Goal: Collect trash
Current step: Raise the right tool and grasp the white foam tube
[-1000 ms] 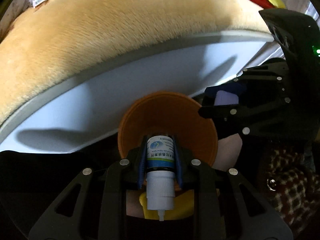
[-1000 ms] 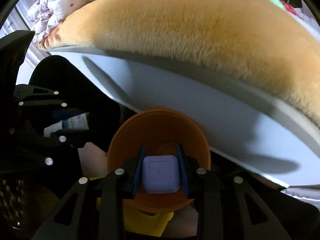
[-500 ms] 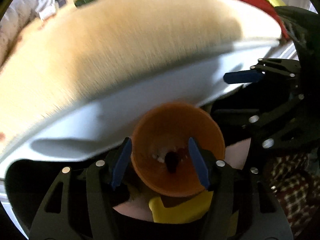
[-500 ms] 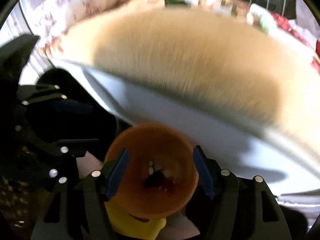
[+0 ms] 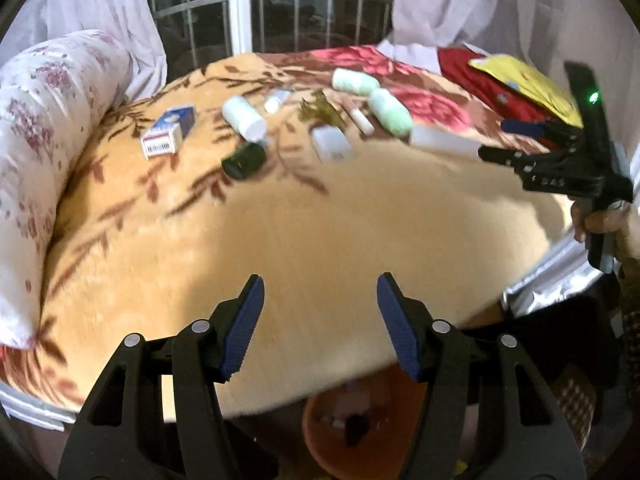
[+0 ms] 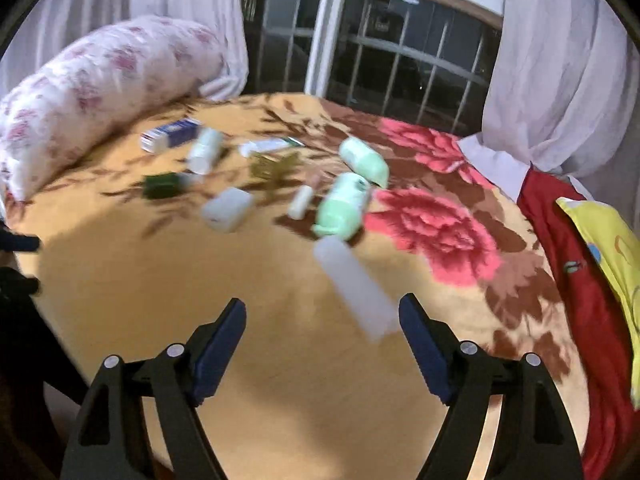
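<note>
The left gripper (image 5: 320, 316) hangs over the near edge of the bed (image 5: 304, 232), its blue-padded jaws spread wide with nothing between them. The right gripper (image 6: 322, 344) is likewise spread and empty, above the bed's near right part, with a translucent white box (image 6: 354, 288) lying just ahead of it.

The trash lies scattered toward the far edge of the bed: a blue-and-white carton (image 5: 169, 131) whose print is too blurred to read, a white bottle (image 5: 243, 117), a dark green bottle (image 5: 244, 161), two pale green bottles (image 6: 344, 205) and a small white block (image 6: 227, 209).

The orange bin (image 5: 360, 424) sits on the floor below the near edge.

The bed wears a tan blanket with red flowers; a floral bolster (image 6: 100, 84) lines its left edge. White curtains (image 6: 560, 80) flank a barred, dark window (image 6: 380, 48).
</note>
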A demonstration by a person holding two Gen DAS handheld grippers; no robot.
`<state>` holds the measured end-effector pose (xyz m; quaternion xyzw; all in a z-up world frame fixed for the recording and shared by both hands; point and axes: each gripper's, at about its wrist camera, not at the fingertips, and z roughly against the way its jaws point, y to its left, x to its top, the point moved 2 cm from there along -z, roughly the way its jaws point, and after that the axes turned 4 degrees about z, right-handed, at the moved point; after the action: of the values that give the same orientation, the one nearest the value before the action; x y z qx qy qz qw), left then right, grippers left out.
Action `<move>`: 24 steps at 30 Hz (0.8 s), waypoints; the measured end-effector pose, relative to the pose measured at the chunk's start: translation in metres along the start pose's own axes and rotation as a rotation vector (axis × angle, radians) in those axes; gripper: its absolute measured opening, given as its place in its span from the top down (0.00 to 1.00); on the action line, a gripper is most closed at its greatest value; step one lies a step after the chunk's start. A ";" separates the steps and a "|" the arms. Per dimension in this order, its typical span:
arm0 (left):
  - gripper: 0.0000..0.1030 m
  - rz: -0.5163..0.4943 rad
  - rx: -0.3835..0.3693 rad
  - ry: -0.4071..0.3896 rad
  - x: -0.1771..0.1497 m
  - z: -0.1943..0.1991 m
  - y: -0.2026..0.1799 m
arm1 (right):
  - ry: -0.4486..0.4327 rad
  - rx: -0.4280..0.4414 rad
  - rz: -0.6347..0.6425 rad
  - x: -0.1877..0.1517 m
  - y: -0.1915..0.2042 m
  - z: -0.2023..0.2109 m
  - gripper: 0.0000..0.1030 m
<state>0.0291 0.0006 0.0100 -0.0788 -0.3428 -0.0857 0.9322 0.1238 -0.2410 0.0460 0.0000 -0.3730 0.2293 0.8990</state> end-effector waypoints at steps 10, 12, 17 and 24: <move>0.44 0.006 0.018 0.001 0.025 -0.030 0.005 | 0.156 0.083 0.026 0.012 -0.025 -0.075 0.20; 0.44 0.025 0.028 0.013 0.030 -0.038 0.013 | 0.192 0.097 0.024 0.015 -0.029 -0.087 0.18; 0.37 0.064 0.066 0.017 0.045 -0.053 0.036 | 0.243 0.079 0.083 0.018 -0.022 -0.104 0.69; 0.35 0.106 0.083 0.022 0.075 -0.073 0.065 | 0.195 0.066 0.038 0.019 -0.009 -0.086 0.76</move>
<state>0.1453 0.0407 -0.0016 -0.0572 -0.3311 -0.0231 0.9416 0.1967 -0.2270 -0.0016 0.0004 -0.2758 0.2576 0.9261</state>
